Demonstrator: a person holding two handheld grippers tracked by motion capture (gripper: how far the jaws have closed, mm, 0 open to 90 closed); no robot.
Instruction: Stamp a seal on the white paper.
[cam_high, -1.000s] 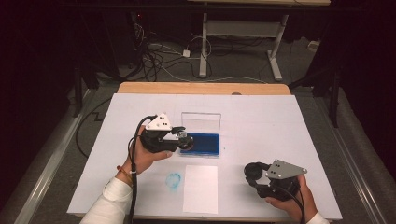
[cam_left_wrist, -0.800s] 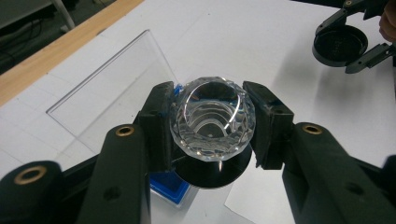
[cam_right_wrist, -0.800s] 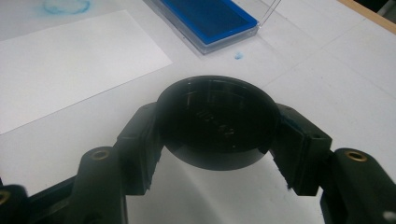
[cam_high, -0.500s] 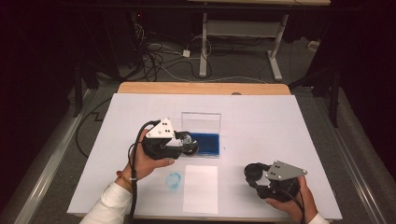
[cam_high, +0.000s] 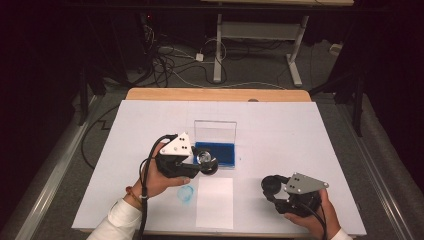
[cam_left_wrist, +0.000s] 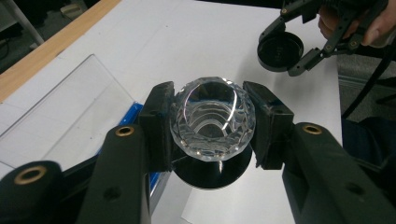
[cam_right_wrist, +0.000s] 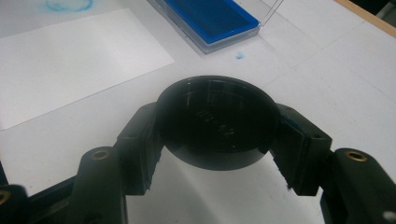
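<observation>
My left gripper (cam_high: 205, 161) is shut on a clear faceted crystal stamp (cam_left_wrist: 212, 119) with a round black base. It holds the stamp just above the near edge of the blue ink pad (cam_high: 220, 152), whose clear lid (cam_high: 215, 131) stands open behind it. Near the table's front right, my right gripper (cam_high: 273, 186) is shut on a round black cap (cam_right_wrist: 215, 121), held low over the white tabletop. The left gripper view also shows that cap (cam_left_wrist: 279, 51) farther off.
A white sheet of paper (cam_high: 215, 202) lies near the front edge between the hands. A blue ink smudge (cam_high: 186, 194) marks the table to its left. The table's wooden far edge (cam_high: 215, 94) backs onto a floor with cables and a desk frame.
My left gripper has drifted slightly right and toward the near edge with the crystal stamp still in it. The right gripper and its cap have stayed put.
</observation>
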